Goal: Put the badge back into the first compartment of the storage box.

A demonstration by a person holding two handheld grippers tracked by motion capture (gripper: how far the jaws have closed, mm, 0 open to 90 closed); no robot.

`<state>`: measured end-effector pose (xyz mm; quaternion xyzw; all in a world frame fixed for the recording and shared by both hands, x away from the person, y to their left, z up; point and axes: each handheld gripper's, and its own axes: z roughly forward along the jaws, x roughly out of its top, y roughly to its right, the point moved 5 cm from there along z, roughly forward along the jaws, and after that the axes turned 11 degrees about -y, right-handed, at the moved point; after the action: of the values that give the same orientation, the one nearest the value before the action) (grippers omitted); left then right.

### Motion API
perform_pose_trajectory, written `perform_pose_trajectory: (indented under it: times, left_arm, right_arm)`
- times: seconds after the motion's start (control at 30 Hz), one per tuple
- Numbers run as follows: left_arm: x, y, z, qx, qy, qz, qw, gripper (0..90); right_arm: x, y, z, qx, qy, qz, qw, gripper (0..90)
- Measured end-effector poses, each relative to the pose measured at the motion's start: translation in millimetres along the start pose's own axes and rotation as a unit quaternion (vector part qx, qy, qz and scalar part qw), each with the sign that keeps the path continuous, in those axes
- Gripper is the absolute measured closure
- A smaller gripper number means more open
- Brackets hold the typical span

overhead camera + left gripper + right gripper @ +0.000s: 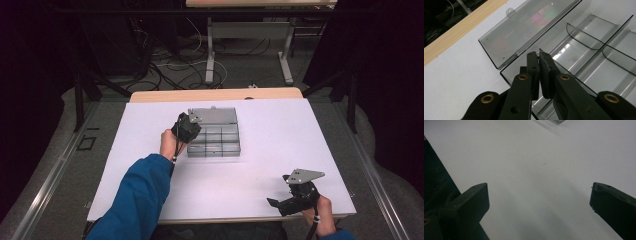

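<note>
Left claw [539, 55] pinches a tiny part over the organizer box [584, 50]; right claw [537, 200] spread.

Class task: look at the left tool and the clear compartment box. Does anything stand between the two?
Nothing visible does. The left tool is already at the clear compartment box, its jaws closed together at the near edge beside the opened lid. Whether they pinch the box wall I cannot tell.

Left gripper [539, 56]: two black jaws on perforated black arms with brass-coloured pivot bushings. Right gripper [278, 204]: black body with a grey three-cornered plate on top — a black cable trails from it. The person wears a blue sleeve [137, 195] on the left arm.
</note>
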<state>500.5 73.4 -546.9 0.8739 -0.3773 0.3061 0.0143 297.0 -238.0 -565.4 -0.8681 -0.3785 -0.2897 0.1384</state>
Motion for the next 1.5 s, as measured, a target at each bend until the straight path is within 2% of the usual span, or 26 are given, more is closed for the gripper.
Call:
perform_pose_trajectory:
  times: [0.7, 0.9, 1.23, 1.4, 1.43, 1.5]
  left_arm:
    - [-1.7, -1.8, 12.6, 0.003, -0.015, -0.008, 0.9999, 87.4]
    - [-0.1, 1.7, 15.4, 0.008, -0.016, 0.002, 0.9998, 87.4]
    - [-1.8, 1.1, 21.5, 0.007, -0.026, -0.002, 0.9997, 87.4]
    - [-3.3, 1.2, 26.6, 0.005, -0.032, -0.01, 0.9994, 87.4]
    - [-3.1, 1.1, 27.0, 0.004, -0.033, -0.009, 0.9994, 87.3]
    - [-2.3, 1.4, 27.4, 0.004, -0.034, -0.008, 0.9994, 87.3]
  right_arm:
    - [0.2, -0.9, 0.9, 0.006, -0.002, 0.001, 1.0, 2.1]
    - [0.1, -0.9, 0.9, 0.007, -0.002, 0.001, 1.0, 2.1]
    - [0.2, -0.9, 1.2, 0.008, -0.002, 0.0, 1.0, 2.1]
    - [-0.1, -0.5, 1.0, 0.008, -0.005, 0.001, 1.0, 2.1]
    - [0.3, -0.3, 1.6, 0.007, 0.001, 0.0, 1.0, 2.1]
    - [-0.3, -0.4, 1.1, 0.01, -0.007, -0.001, 0.9999, 2.1]
